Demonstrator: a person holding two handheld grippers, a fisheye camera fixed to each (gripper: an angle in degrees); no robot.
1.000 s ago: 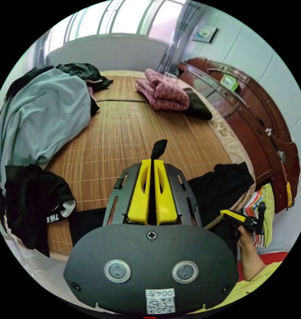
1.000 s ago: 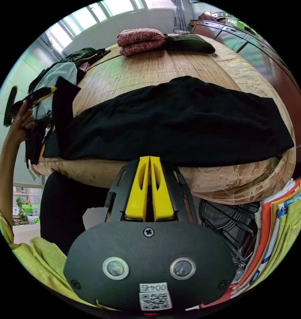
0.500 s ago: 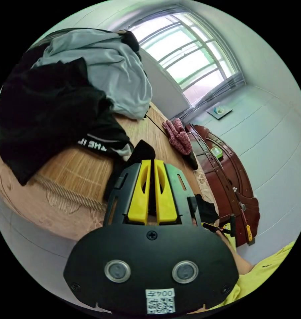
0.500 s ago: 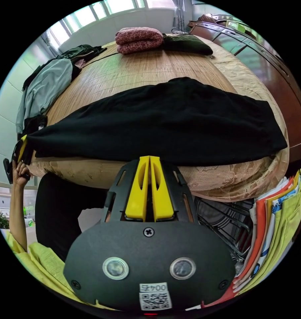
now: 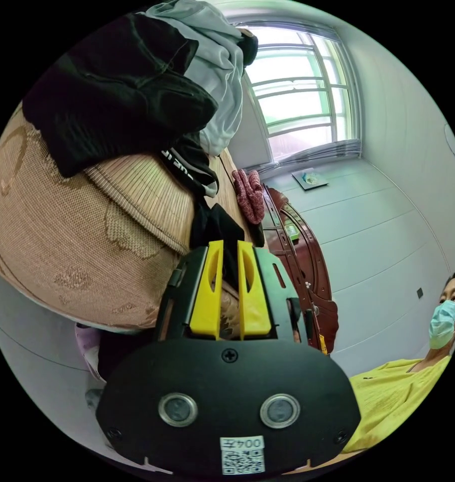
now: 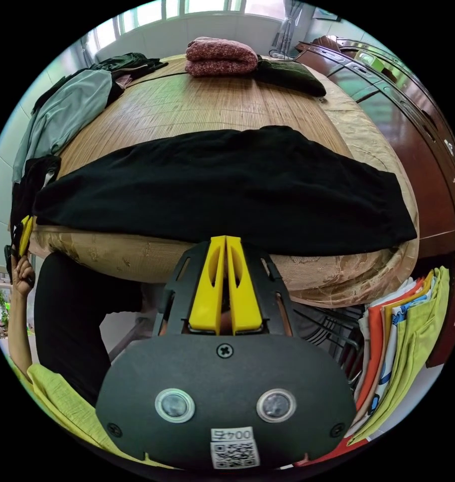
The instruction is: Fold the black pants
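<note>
The black pants [image 6: 227, 186] lie stretched flat across the near edge of the bed's bamboo mat [image 6: 212, 105]. My right gripper [image 6: 226, 240] is shut with nothing in it and hangs just below the pants, in front of the bed's edge. My left gripper [image 6: 22, 241] sits at the pants' left end, low beside the bed's corner, held by a hand [image 6: 19, 271]. In the left gripper view my left gripper [image 5: 230, 246] has its jaws a little apart. A fold of the black pants [image 5: 217, 226] lies between them.
A heap of grey-blue cloth [image 6: 67, 115] and a black garment [image 5: 112, 90] sits at the mat's left. Folded pink cloth [image 6: 220, 52] and a dark folded piece [image 6: 290, 75] lie at the far end. A wooden cabinet [image 6: 418, 140] and stacked coloured cloth [image 6: 408, 341] stand to the right.
My left gripper has carried the pants' end down and out to the bed's left corner, laying it flat. Its jaws have parted slightly. The right gripper has stayed shut.
</note>
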